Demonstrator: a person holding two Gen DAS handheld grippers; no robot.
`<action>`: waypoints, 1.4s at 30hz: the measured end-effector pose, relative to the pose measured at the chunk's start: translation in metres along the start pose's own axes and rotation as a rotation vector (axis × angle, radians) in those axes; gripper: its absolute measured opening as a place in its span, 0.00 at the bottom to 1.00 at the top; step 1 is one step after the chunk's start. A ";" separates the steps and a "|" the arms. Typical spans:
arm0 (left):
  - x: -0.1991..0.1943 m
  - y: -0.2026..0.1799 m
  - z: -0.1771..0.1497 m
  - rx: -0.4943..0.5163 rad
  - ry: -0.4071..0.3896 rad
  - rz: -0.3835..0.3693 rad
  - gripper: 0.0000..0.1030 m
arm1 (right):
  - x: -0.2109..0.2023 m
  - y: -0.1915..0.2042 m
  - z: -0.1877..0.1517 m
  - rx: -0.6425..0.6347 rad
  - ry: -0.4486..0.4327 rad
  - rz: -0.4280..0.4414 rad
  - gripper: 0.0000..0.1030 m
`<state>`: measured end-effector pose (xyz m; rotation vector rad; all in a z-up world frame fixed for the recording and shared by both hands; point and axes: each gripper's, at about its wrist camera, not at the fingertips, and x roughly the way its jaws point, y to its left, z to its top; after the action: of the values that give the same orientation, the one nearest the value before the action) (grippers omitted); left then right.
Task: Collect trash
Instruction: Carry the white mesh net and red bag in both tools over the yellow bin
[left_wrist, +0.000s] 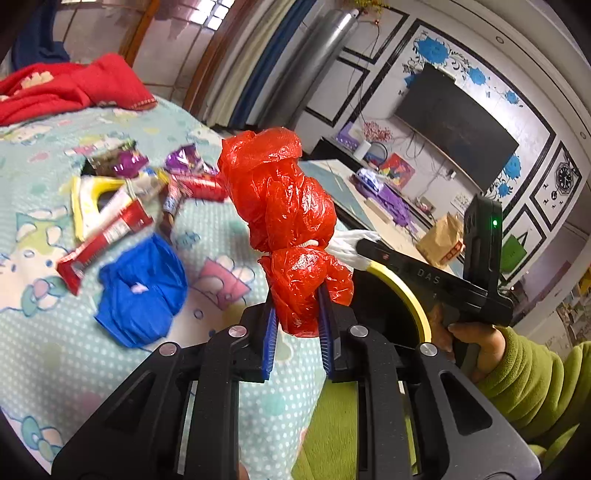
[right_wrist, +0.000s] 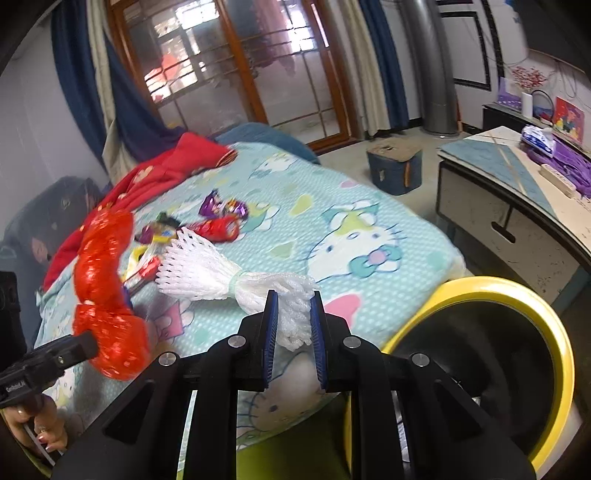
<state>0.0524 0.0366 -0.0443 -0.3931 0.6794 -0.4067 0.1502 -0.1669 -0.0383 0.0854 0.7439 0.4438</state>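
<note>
1 blue bag (left_wrist: 142, 291), left view only

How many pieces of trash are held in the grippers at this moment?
2: the red plastic bag in the left gripper, the white foam net in the right gripper.

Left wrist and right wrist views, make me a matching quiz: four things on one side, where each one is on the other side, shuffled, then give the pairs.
Things:
1. red plastic bag
2. white foam net
3. blue wrapper
4. yellow-rimmed bin

Places:
A. lying loose on the bedsheet
B. clamped in the right gripper
C. beside the bed, below its edge
D. clamped in the left gripper

Pairs: 1-D, 2-B, 3-A, 4-C
</note>
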 end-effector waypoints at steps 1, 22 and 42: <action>-0.001 0.001 0.002 -0.002 -0.007 0.001 0.13 | -0.002 -0.002 0.002 0.004 -0.008 -0.004 0.17; 0.023 -0.055 0.025 0.141 -0.019 -0.050 0.13 | -0.060 -0.063 0.022 0.107 -0.152 -0.136 0.17; 0.073 -0.107 0.019 0.277 0.051 -0.134 0.13 | -0.100 -0.129 -0.001 0.252 -0.193 -0.265 0.16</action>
<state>0.0927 -0.0852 -0.0183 -0.1662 0.6373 -0.6319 0.1309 -0.3253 -0.0054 0.2589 0.6074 0.0854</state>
